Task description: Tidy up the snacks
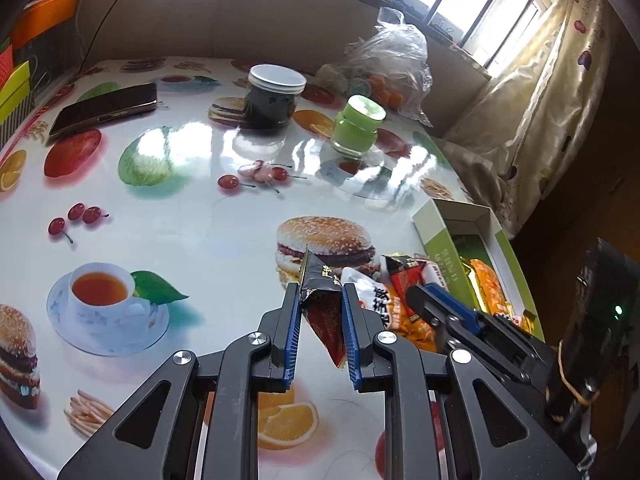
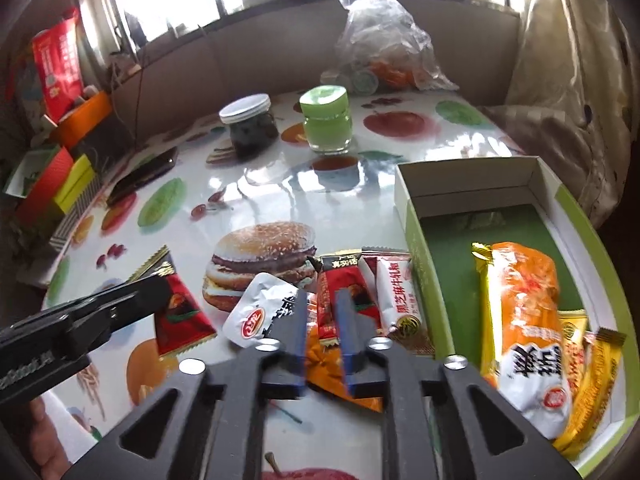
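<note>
Left gripper (image 1: 320, 292) pinches red sachet (image 1: 326, 312) above the table, right gripper (image 2: 322, 300) jaws apart over the pile (image 2: 360, 292); I'd carry sachet level, release low inside box (image 2: 460, 236).

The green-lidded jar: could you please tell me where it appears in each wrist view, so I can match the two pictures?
Left wrist view: the green-lidded jar stands upper centre-right, right of the dark jar and in front of the plastic bag.
Right wrist view: the same jar stands upper centre, again right of the dark jar.
Shared landmark: the burger print on the tablecloth.
</note>
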`<move>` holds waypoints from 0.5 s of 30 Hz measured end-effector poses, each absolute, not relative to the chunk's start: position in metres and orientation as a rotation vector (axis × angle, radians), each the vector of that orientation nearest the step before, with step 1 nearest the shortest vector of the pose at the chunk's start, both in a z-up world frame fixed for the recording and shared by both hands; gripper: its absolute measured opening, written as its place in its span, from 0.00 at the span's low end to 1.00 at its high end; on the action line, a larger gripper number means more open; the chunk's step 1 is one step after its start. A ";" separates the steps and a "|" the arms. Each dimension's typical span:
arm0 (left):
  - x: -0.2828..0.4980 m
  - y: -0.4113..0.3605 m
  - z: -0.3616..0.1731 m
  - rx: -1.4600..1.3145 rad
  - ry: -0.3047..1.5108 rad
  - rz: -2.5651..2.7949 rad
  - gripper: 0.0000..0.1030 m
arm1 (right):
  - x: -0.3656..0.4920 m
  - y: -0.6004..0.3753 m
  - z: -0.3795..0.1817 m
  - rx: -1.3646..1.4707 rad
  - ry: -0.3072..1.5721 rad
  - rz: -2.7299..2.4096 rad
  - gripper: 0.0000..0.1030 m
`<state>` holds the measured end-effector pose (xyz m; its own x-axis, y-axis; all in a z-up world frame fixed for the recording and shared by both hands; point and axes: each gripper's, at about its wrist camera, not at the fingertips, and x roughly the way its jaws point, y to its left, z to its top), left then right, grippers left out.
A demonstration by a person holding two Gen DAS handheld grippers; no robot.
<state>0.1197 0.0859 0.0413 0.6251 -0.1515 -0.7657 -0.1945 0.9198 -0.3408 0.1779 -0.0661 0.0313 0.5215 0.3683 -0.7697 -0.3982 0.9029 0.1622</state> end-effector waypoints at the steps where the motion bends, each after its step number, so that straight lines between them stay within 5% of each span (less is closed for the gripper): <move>1: 0.120 0.087 0.040 -0.421 0.904 0.028 0.20 | 0.179 -0.065 0.031 -0.045 0.906 0.456 0.26; 9: 0.121 0.088 0.038 -0.422 0.907 0.025 0.20 | 0.193 -0.054 0.022 -0.134 0.913 0.422 0.33; 15: 0.122 0.086 0.036 -0.425 0.913 0.025 0.20 | 0.194 -0.050 0.019 -0.200 0.902 0.389 0.21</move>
